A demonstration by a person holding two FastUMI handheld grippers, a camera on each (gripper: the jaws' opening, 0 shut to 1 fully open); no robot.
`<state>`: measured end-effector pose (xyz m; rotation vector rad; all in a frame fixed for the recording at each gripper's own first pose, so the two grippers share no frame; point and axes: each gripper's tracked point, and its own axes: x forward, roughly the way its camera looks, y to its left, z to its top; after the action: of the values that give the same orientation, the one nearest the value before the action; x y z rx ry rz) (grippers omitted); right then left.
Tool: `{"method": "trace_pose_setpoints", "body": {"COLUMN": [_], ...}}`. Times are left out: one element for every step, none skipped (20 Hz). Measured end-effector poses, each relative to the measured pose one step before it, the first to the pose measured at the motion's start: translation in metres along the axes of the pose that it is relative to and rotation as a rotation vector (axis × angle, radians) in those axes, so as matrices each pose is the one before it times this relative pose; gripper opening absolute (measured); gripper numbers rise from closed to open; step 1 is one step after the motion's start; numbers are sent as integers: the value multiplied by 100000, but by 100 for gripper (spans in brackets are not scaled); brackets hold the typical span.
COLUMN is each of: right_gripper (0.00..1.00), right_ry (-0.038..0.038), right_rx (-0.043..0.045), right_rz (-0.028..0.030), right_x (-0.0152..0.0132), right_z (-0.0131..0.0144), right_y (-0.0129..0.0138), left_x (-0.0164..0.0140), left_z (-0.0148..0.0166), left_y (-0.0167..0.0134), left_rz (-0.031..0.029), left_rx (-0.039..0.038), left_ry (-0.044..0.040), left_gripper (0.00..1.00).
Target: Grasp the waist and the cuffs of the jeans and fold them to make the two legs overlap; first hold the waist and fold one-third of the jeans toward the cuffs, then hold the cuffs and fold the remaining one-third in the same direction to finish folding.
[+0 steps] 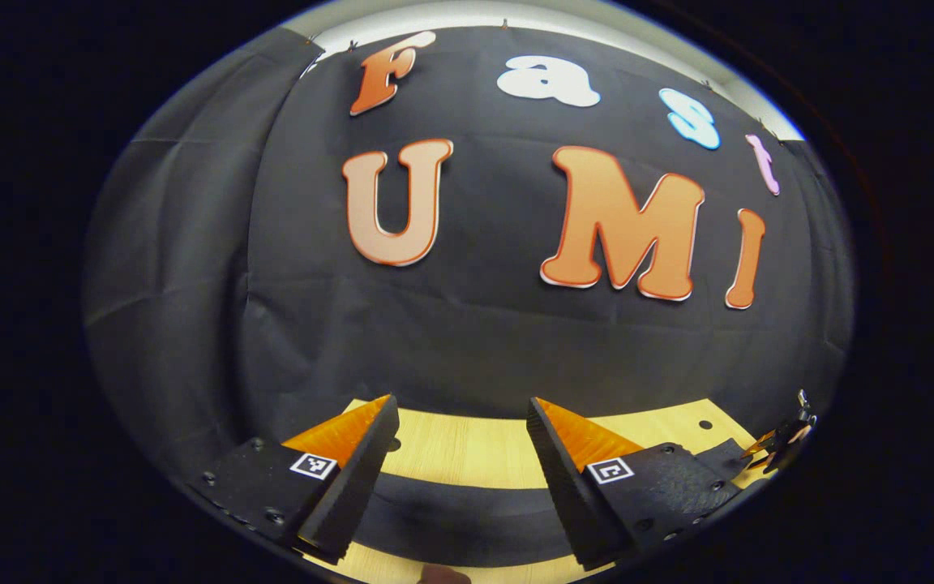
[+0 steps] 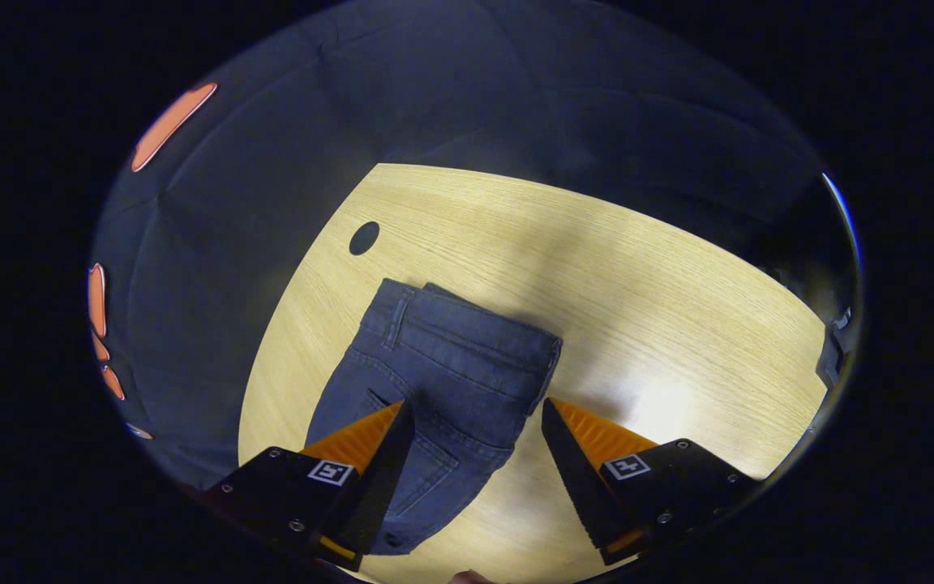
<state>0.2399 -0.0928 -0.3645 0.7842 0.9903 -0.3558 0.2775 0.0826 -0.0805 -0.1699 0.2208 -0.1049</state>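
My right gripper (image 2: 475,442) stands wide apart with nothing between its fingers, hanging above the jeans (image 2: 443,381), which lie flat on the desk (image 2: 637,276) with the waistband (image 2: 467,328) at the end farther from me and the seat and a back pocket running down toward the bottom of the right gripper view. One finger overlaps the denim in that view and the other sits over bare wood just beside the garment's edge, so from here I judge I am offset to one side of the waist, not centred on it. My left gripper (image 1: 459,454) is likewise spread open and empty, but it looks out nearly level at the booth's black cloth wall (image 1: 467,324), with a strip of desk and a dark band of fabric low between its fingers; I cannot tell whether that band is the jeans or something else. The other gripper (image 1: 783,442) shows small at the far right edge of the left gripper view. The risks I see: if I drop the right gripper as it stands, one finger may land on wood and pinch a single layer or just the hem of the waistband, so the fold drags crooked. With the left gripper aimed at the wall, I could come down blind and miss the cuffs, which I cannot see here. The legs may slide on the smooth desk and fail to overlap.
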Motion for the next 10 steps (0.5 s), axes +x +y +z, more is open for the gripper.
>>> {"method": "trace_pose_setpoints", "body": {"right_gripper": [96,97,96,96,96,97,87,94,94,79], "right_ry": [-1515,-1144,-25,428,507,-6,-5811,-1711,-4325,-3304], "right_rx": [-1358,-1936,-2338,-2440,-2451,-2424,-2091,-4119,-4356,-3135], "right_rz": [-753,-821,-1251,-1515,-811,-638,72,-707,297,65], "right_x": [322,491,348,378,321,-13,347,178,165,323], "right_z": [289,-30,-345,-397,-520,-504,890,-368,94,-66], "right_y": [-167,-93,-211,-234,-131,-84,126,-71,194,277], "left_x": [-875,-563,-842,-576,-453,-536,-222,-339,-280,-320], "left_z": [595,666,400,194,-124,-212,-643,-546,-460,-641], "left_y": [-822,-470,-897,-705,-949,-811,-772,-682,-588,-596], "left_rz": [-186,410,-487,-164,-1135,-849,-487,-664,-604,-752], "left_rx": [2872,2559,1711,642,-73,-38,54,-22,-17,130], "left_ry": [-4530,-3485,-1898,-568,712,843,1425,1642,1818,2155], "left_gripper": [96,96,95,96,96,96,96,96,96,96]}}
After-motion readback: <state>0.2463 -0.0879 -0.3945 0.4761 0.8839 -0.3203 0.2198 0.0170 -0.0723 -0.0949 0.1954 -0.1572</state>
